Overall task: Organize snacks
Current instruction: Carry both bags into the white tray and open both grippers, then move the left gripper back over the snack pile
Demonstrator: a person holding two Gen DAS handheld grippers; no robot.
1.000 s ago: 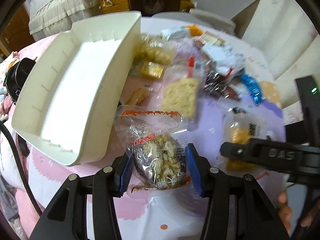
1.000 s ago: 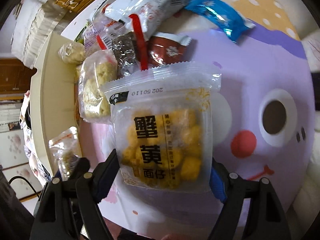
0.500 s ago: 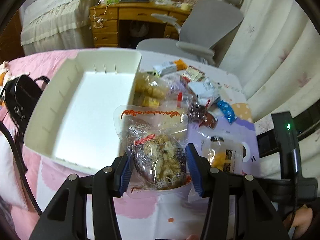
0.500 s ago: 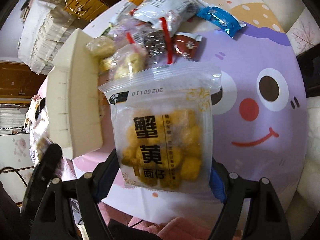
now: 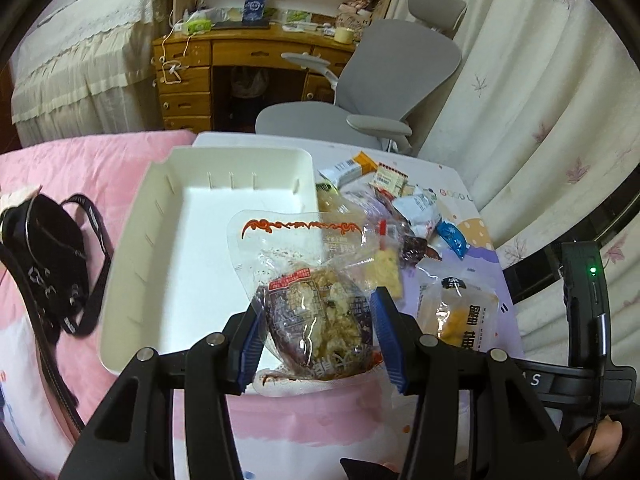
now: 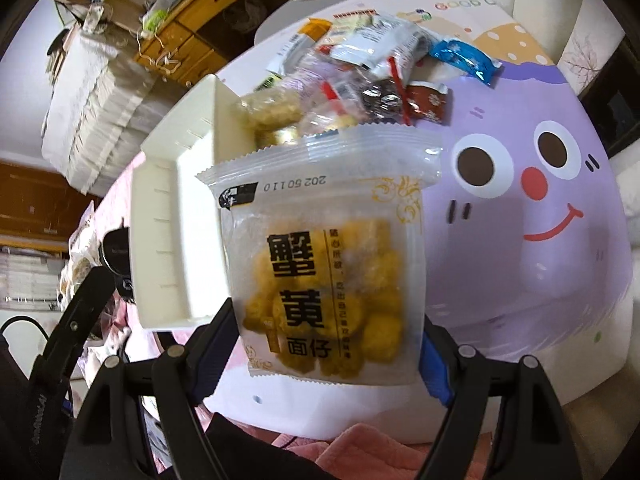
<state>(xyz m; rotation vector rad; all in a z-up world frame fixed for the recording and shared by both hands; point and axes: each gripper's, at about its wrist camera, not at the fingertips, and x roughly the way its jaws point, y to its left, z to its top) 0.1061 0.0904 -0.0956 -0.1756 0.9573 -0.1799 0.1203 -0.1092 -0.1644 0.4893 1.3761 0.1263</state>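
My left gripper (image 5: 316,336) is shut on a clear packet of brown crumbly snack (image 5: 316,316), held in the air over the near right corner of the white tray (image 5: 160,248). My right gripper (image 6: 324,344) is shut on a wide clear bag of yellow puffs (image 6: 324,272), lifted above the table; the same bag of yellow puffs (image 5: 460,312) shows at the right of the left wrist view. The white tray (image 6: 168,248) is bare inside and lies left of the bag. A heap of mixed snack packets (image 5: 396,216) lies beyond, right of the tray; the same heap of packets (image 6: 360,64) shows in the right wrist view.
A purple cartoon-face cloth (image 6: 520,208) covers the table. A black strapped bag (image 5: 44,272) rests on pink bedding left of the tray. Behind the table stand a grey office chair (image 5: 384,76), a wooden desk (image 5: 240,68) and curtains (image 5: 540,100).
Both grippers have risen with their packets and tilted up; the table, tray and heap now look farther off, and more of the room shows. Neither grip has altered.
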